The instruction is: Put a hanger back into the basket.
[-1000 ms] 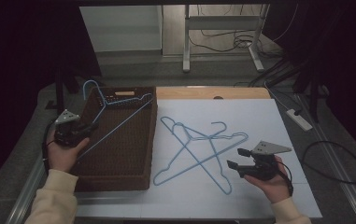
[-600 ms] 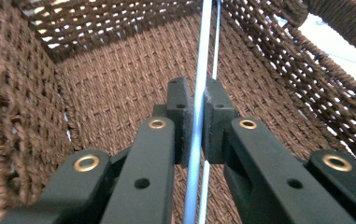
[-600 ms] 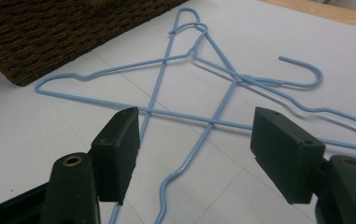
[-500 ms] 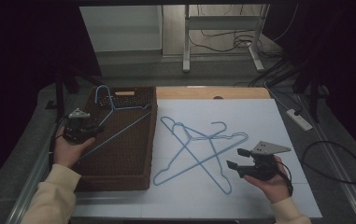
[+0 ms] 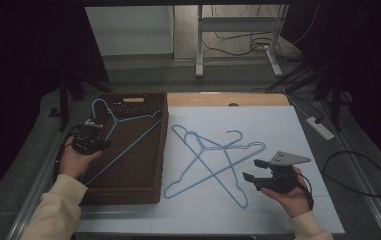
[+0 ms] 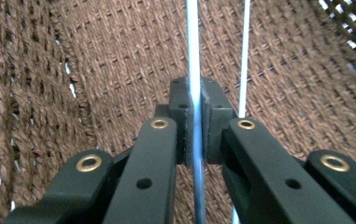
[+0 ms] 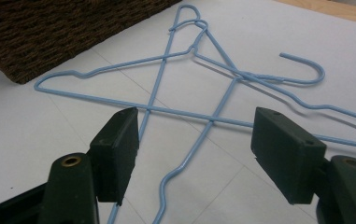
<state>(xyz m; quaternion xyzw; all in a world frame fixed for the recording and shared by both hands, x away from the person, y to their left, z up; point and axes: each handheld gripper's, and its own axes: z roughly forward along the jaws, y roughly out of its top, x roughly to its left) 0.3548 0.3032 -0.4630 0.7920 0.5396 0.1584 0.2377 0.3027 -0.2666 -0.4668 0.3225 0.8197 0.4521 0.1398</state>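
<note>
No readable text, labels, brands or numbers anywhere: none on the hangers (image 5: 213, 160), the wicker basket (image 5: 128, 192) or the white worktop (image 5: 278, 125).

We lose the blue hanger (image 6: 193, 56) at the left gripper view's top and bottom edges, beside the basket (image 6: 119, 60); the fingers (image 6: 181, 116) hide its wire between them.

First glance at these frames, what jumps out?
The two blue wire hangers crossed on the white table, just ahead of the open right gripper. Left of them, the brown woven basket, where the left gripper is shut on a third blue hanger that lies across its inside.
</note>
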